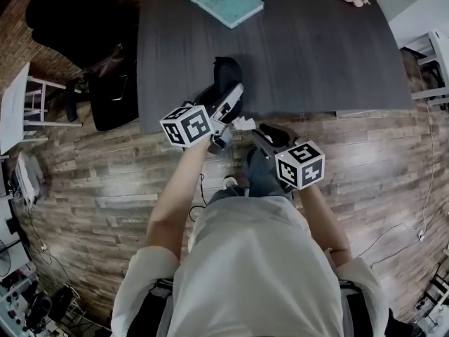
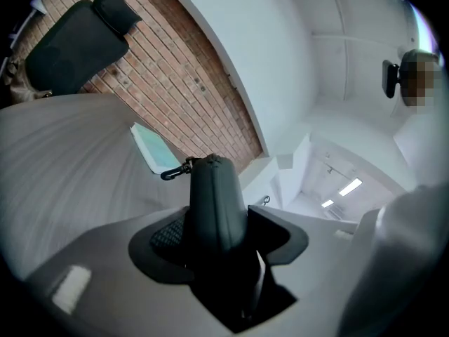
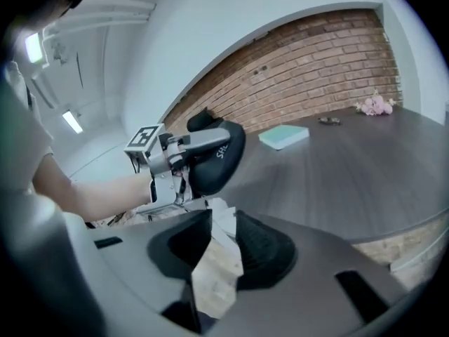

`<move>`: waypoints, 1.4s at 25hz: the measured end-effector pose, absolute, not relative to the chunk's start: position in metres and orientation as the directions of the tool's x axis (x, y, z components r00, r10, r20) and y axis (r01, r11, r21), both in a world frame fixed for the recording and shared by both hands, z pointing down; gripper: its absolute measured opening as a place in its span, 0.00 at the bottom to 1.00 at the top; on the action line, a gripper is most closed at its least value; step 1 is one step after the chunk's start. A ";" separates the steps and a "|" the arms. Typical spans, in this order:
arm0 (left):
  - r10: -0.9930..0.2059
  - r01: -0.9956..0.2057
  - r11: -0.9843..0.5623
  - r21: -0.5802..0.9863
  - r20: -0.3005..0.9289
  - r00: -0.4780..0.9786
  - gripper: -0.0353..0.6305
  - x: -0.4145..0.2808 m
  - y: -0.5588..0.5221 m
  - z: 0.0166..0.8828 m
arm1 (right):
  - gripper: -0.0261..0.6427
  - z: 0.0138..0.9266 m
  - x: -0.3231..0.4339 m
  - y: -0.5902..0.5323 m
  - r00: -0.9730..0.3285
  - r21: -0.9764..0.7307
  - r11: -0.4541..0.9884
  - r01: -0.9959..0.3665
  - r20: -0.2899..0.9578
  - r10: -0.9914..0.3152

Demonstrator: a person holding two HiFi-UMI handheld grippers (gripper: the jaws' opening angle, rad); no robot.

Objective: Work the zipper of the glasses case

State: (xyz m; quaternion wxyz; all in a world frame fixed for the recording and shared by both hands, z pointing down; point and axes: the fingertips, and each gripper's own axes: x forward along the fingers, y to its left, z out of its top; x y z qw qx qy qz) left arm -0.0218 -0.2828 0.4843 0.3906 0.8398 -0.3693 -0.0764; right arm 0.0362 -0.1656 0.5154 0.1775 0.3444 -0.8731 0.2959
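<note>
Left gripper [image 2: 217, 239] jaws clamped on black glasses case [image 2: 214, 199]. Case was held in air over desk's [image 1: 316, 55] near edge, clip end pointing away. Right gripper [image 3: 221, 241] near it, off near edge, jaws narrowly apart, gripping nothing. Teal book [image 1: 226, 0] at far edge.

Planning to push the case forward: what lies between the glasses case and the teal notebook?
Only bare dark tabletop separates the glasses case, held in the left gripper, from the teal notebook; the head view shows it.
</note>
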 end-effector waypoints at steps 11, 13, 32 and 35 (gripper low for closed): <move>-0.641 -0.690 -0.279 0.668 0.406 0.651 0.42 0.002 -0.368 0.567 | 0.10 0.532 0.088 -0.243 -0.627 -0.341 0.529 -0.777 0.494 -0.603; -0.633 -0.718 -0.265 0.644 0.446 0.633 0.41 0.007 -0.377 0.575 | 0.10 0.533 0.091 -0.253 -0.625 -0.341 0.526 -0.779 0.493 -0.606; -0.729 -0.816 -0.198 0.543 0.475 0.493 0.49 -0.042 -0.383 0.565 | 0.09 0.526 0.079 -0.249 -0.647 -0.342 0.552 -0.760 0.475 -0.596; -0.748 -0.823 -0.201 0.532 0.459 0.479 0.49 -0.054 -0.368 0.555 | 0.09 0.519 0.076 -0.235 -0.643 -0.335 0.551 -0.764 0.465 -0.609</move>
